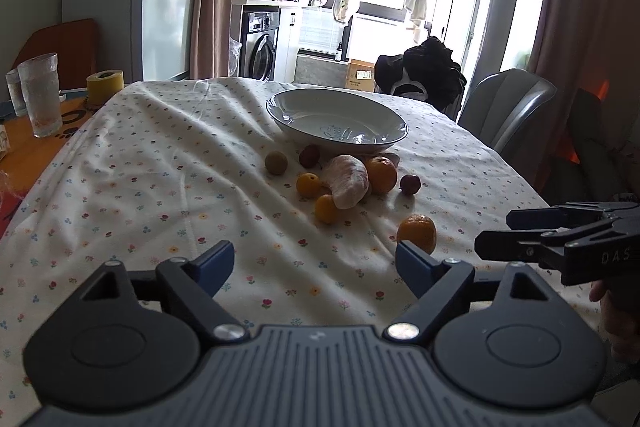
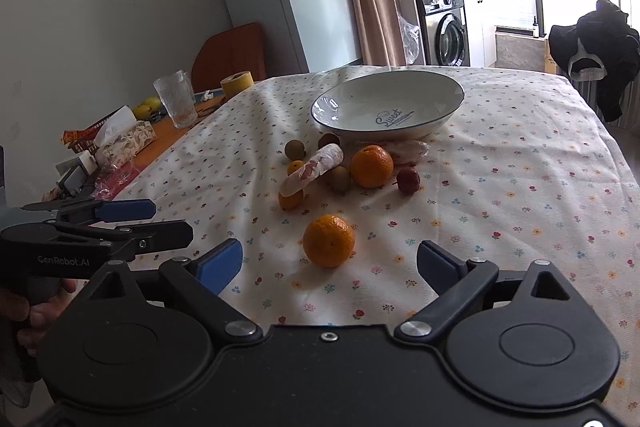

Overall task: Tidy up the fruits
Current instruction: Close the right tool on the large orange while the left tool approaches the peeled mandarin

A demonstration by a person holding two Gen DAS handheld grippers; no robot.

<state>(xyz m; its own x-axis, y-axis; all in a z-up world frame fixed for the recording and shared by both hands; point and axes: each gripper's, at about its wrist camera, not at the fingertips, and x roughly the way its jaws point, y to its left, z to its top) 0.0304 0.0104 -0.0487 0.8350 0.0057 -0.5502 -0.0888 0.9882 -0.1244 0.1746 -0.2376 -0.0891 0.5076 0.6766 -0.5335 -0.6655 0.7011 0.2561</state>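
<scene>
We see a table covered with a white cloth printed with small flowers (image 2: pixel 520 163). In the upper middle of both views stands a wide white ceramic bowl with a dark rim (image 2: pixel 400 99), and it holds no fruit. Just below the bowl lies a group of fruits: a large round orange mandarin (image 2: pixel 371 166), a long peeled segment wrapped in clear film (image 2: pixel 316 167), two small yellow-orange kumquats, small brown round fruits and a small dark red fruit (image 2: pixel 408 179). They lie close together, some touching. A second orange mandarin (image 2: pixel 329 240) lies alone, nearer to us, in the lower middle of the right wrist view and apart from the group.

The left gripper (image 1: pixel 314 263) is spread wide with nothing between its blue pads, and it hovers over bare cloth. The right gripper (image 2: pixel 329 263) has its jaws wide apart too; the lone mandarin sits just beyond the gap between its fingers, not touched by them.

At the upper left of the frame we notice a clear ribbed drinking glass (image 2: pixel 176 103) and a yellow roll of tape (image 2: pixel 237 83).
</scene>
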